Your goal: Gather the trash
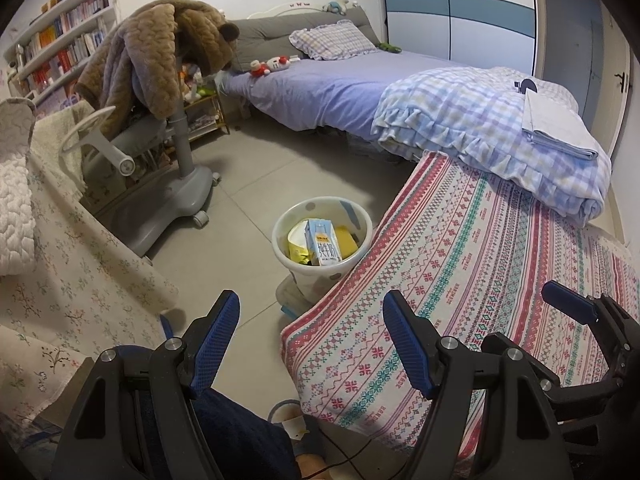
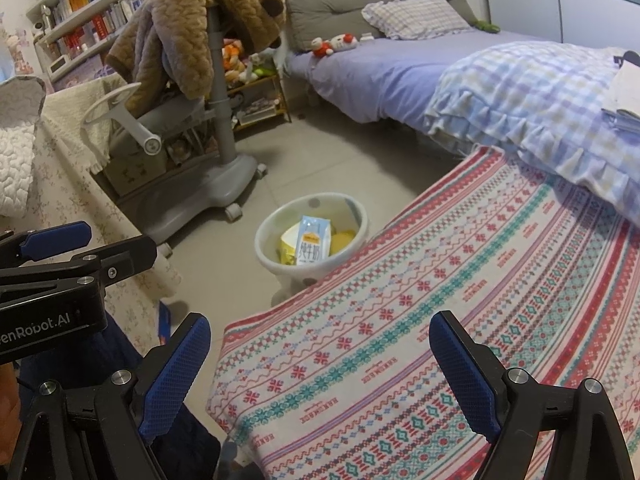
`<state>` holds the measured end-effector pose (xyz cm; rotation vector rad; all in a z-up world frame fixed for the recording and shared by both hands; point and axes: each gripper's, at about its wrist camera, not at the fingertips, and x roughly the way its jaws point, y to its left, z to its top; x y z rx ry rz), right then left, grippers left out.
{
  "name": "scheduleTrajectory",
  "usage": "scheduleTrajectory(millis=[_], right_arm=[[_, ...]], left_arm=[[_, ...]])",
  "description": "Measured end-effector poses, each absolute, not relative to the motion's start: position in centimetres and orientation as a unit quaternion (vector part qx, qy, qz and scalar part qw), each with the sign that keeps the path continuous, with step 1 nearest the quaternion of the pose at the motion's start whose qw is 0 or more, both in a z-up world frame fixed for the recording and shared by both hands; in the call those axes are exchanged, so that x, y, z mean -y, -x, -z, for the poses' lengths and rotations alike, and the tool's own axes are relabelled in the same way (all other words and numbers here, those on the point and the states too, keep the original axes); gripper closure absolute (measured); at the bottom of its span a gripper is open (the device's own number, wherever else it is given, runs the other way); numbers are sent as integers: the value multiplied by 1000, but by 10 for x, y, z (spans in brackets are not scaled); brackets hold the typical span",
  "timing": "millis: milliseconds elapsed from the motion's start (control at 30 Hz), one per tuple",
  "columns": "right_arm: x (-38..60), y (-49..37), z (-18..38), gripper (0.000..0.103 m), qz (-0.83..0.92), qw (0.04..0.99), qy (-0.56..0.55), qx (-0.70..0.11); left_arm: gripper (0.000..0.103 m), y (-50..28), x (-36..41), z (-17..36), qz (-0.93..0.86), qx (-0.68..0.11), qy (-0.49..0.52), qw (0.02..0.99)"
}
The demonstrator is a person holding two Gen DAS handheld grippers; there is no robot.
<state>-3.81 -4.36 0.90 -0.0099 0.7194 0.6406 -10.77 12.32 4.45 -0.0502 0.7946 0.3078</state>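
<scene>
Your fingers [image 1: 216,340] on both grippers spread empty above grey floor tiles [image 1: 256,176]; mid-frame, the bin [image 1: 322,240] holds an upright milk carton [image 1: 323,242].

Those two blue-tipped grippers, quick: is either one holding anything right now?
Left gripper: open, holding nothing.
Right gripper: open, holding nothing.

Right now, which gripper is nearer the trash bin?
Right, slightly. Right gripper, over the patterned cloth, faces the bin; left gripper sits alongside, a touch farther back.
</scene>
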Motion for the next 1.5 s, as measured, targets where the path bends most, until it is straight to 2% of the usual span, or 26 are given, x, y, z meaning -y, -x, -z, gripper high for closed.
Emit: scheduleTrajectory(millis=[1500], right_arm=[[43,36,-6,10,-309,886,11,-346]], left_arm=[[26,104,-116,-40,-140,-394,14,908]])
